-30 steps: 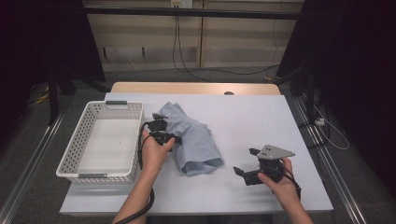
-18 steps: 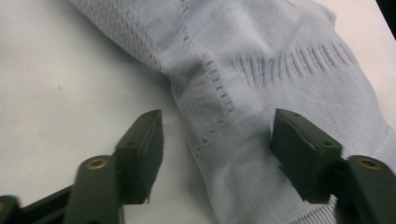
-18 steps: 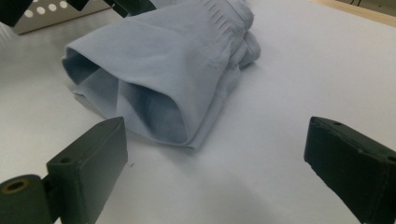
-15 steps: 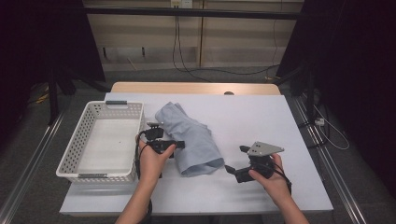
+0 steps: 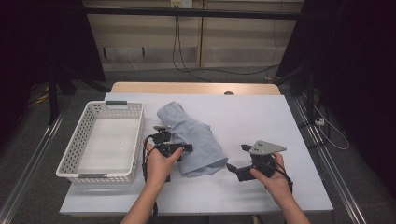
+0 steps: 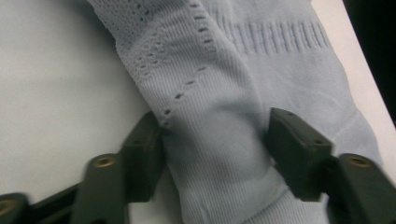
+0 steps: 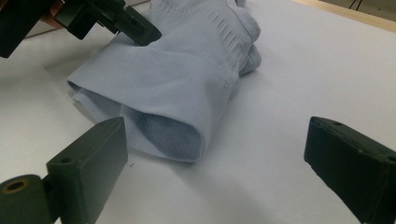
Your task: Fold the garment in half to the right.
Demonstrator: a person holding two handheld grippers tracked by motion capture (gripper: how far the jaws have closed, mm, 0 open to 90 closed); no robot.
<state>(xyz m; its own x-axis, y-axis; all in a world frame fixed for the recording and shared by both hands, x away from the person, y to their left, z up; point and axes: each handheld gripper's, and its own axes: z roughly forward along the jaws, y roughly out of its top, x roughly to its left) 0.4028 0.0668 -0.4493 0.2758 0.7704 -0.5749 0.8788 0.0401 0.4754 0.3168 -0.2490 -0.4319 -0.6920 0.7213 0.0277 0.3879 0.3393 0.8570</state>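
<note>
High view: pale-blue knit garment (image 5: 191,140) lies crumpled mid-table on the white table (image 5: 261,121), w/ a white basket (image 5: 100,140) just to its left. Left gripper (image 5: 187,148) sits at the garment's left edge, right gripper (image 5: 231,167) near its lower right corner, apart from the cloth. Jaw gaps too small to read from up here.

Left gripper view gives the detail: a ridge of the ribbed fabric (image 6: 219,140) runs up btwn the two black jaws, w/ eyelet pattern on the knit. Jaws about half open; they've just been closing a bit after opening wide. Both jaw tips sit right at the sides of the fold, left one at the cloth's edge by the bare table; can't tell for sure if the pads press it, looks like contact w/o a firm pinch.

Right gripper view shows what the others don't: the garment's open hem (image 7: 159,135), a rolled tube mouth facing the camera, lying flat on the table. Right gripper (image 7: 215,158) jaws stand wide apart, nothing btwn them; hem is ahead of the left jaw, not touching. Left gripper (image 7: 140,30) shows top left, tip down on the cloth's far side.
</note>
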